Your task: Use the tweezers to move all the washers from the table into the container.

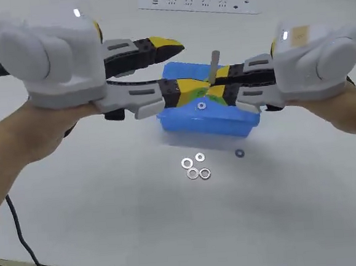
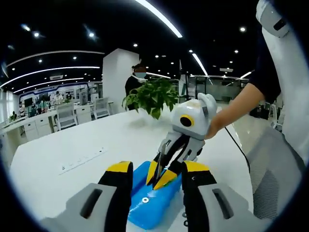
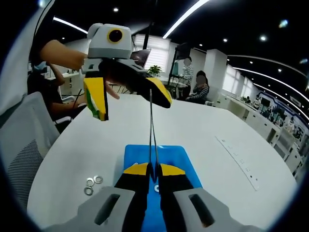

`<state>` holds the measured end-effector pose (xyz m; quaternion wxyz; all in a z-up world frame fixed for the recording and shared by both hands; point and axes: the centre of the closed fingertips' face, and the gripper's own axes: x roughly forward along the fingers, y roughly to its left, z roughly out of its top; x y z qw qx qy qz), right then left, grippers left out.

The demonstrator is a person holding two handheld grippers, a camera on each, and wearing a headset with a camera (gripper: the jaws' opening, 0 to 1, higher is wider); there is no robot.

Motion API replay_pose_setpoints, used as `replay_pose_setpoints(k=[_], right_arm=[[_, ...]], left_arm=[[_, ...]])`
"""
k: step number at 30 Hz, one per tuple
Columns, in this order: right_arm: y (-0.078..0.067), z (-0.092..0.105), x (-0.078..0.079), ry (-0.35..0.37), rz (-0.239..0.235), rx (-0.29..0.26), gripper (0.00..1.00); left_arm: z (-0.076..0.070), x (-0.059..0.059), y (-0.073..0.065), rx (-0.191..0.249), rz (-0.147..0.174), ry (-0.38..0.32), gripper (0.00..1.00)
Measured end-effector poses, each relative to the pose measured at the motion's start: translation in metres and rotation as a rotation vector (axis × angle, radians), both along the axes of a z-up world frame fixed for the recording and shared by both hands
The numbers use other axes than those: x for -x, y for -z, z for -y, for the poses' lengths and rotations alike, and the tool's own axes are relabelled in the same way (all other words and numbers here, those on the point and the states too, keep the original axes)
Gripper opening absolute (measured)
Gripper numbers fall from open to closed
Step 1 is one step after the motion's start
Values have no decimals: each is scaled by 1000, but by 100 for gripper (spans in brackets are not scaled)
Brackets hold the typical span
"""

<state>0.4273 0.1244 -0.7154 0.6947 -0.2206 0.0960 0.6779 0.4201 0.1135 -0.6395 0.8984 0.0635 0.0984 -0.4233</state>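
My right gripper [image 3: 153,170] is clamped on the tweezers [image 3: 151,130]; my left gripper [image 2: 157,168] gapes, empty. I'd tip the points down to the washers [image 1: 196,167], pinch one rim, then lift it to the container [image 1: 190,124].

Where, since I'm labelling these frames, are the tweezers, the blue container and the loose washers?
tweezers [image 3: 152,137]: right gripper view, mid-shaft.
blue container [image 1: 190,126]: head view, front wall.
loose washers [image 1: 187,163]: head view, leftmost washer of the cluster.
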Motion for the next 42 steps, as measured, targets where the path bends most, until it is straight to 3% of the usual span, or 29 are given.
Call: replay_pose_setpoints(k=[2, 7, 9, 11, 16, 19, 26, 29, 31, 32, 42], right_arm=[[-1, 0, 1, -4, 2, 0, 8], [-5, 0, 5, -16, -4, -8, 8], [-5, 0, 8, -25, -7, -7, 8], [-5, -1, 9, -31, -9, -6, 8], [-6, -2, 10, -40, -11, -5, 8], [-6, -2, 12, -52, -6, 2, 8], [-11, -2, 16, -52, -31, 0, 10], [-13, -2, 20, -48, -39, 6, 11], [-13, -3, 26, -45, -83, 9, 12], [-14, -3, 26, -45, -78, 10, 12], [-28, 0, 47, -45, -99, -2, 17]], left_arm=[[4, -4, 0, -24, 10, 25, 41], [16, -4, -3, -25, 23, 99, 28], [20, -1, -3, -2, 8, 139, 23], [24, 4, -6, 3, 18, 176, 19], [31, 11, -6, -16, 1, 216, 9], [35, 13, -9, -17, 2, 227, 8], [36, 14, -16, -46, 54, 226, 5], [37, 17, -18, -53, 58, 225, 5], [37, 20, -19, -61, 64, 227, 5], [37, 21, -20, -62, 65, 225, 5], [27, 39, -31, -6, 84, 194, 5]])
